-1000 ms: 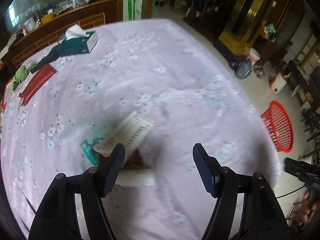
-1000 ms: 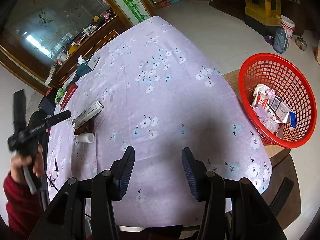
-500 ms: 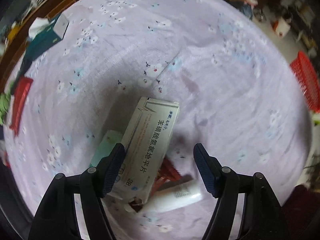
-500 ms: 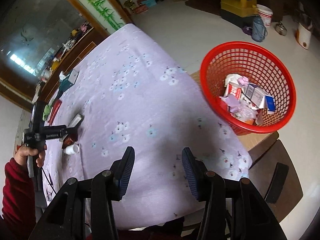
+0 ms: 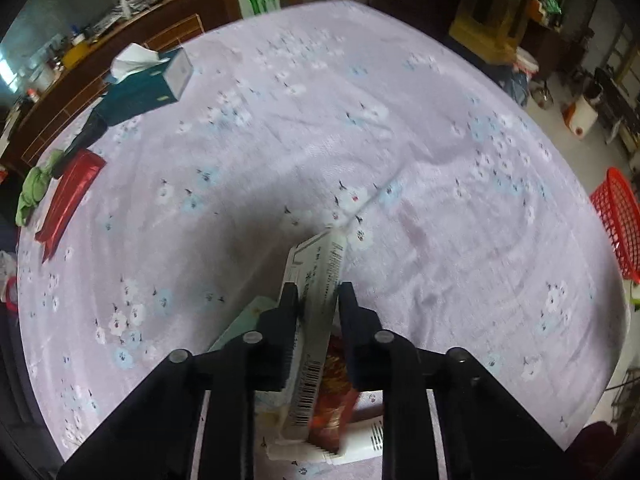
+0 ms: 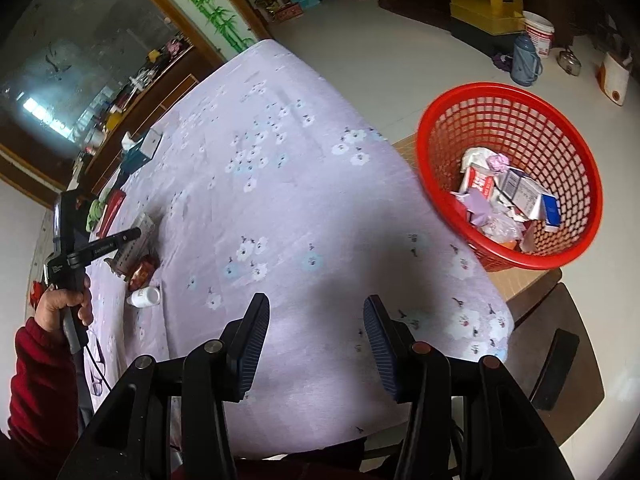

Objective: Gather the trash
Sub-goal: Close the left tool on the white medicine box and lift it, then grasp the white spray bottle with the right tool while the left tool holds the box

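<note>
Left hand-held gripper point(image 5: 317, 300) clamped narrow on a white box point(image 5: 316, 308), gripped on its long sides and tilted up off the lilac flowered surface point(image 5: 400, 140). Half a second back, wide open around the same box lying flat; now shut, box raised at its far end. Grasp made, so carry to the red basket point(image 6: 508, 176) judged the next step. Basket off the surface's right edge, on a lower stand, already holding cartons and wrappers. Left beneath the box: a red-brown wrapper point(image 5: 334, 408), a white tube point(image 5: 352, 446) and a pale green packet point(image 5: 244, 320), all by the near edge and yet to be cleared. Right hand-held gripper point(image 6: 316, 344) wide open and empty, hovering over the near edge between the pile and the basket, where it hung a second ago too. Left view swung from a steep downward look to a flatter one, tissue box point(image 5: 148, 84) and red case point(image 5: 68, 200) back in sight at the far left. Box stiff and light, likely an easy carry.
</note>
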The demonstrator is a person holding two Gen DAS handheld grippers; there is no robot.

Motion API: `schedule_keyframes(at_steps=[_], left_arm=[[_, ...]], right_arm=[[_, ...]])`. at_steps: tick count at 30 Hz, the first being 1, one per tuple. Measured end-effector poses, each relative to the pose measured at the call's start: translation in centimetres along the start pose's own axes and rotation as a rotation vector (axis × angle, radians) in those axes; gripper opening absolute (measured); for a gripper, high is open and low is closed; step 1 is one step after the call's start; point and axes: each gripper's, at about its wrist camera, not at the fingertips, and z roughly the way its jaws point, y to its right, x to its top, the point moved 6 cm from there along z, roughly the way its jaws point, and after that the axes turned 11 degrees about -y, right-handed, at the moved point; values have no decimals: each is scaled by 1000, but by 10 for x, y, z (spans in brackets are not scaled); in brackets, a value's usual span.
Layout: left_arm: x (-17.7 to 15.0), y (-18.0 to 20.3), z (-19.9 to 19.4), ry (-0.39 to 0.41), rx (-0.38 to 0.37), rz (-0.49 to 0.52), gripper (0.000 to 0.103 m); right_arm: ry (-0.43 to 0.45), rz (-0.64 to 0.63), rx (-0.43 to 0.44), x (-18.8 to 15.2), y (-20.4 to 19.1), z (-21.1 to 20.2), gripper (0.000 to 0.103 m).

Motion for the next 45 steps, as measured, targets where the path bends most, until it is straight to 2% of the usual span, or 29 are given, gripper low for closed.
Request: schedule_keyframes(at_steps=[3,8,12,16,22,24,27,32,39,45], left_arm=[[-6,-16,-6,28,-23,-71,16],[-21,-39,-11,39,-104,-188,16],[-36,-49,-4,26,-109,-239,13],[-54,-57,-17,92,-171,-307,12],[-94,-70,-68,211,-236,-383,12],[-110,-73,-79,235,-244,-405,12],[-138,-76,-91,261,-255,-447,12],[-183,-77,-93,268,-255,-516,13],[-223,-71,-87,259,-270,-573,13],[-236,-59,-80,246,-267,-572,13]], right_arm=[[-12,-32,9,1,-13,5,53],[-36,-95,21,0,-36,15,53],[-58,-146,28,-3,-55,24,53],[-79,-230,49,-6,-83,31,53],[-118,-443,137,-9,-149,44,53],[-158,-522,160,-13,-178,58,53],[-201,-626,186,-16,-216,80,53],[-256,-714,205,-7,-266,124,53],[-349,-726,167,7,-287,186,53],[-414,-744,171,-7,-288,198,53]])
